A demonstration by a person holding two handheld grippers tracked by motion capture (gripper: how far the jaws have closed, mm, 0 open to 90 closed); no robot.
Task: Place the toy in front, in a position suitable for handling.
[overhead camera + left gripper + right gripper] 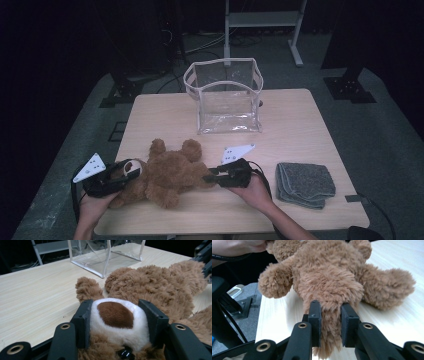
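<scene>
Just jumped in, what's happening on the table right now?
A person holds a teddy bear lying on the table with both grippers. The left gripper is shut on its muzzle; the right gripper is shut on one limb. A clear bag stands open behind the bear, and a folded grey towel lies to the right, untouched.

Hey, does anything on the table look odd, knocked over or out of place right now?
Nothing spilled or damaged. The teddy bear lies flat, stretched between both grippers: the left gripper squeezes its muzzle, the right gripper pinches a limb. The clear bag stands upright and open; the grey towel lies folded.
</scene>
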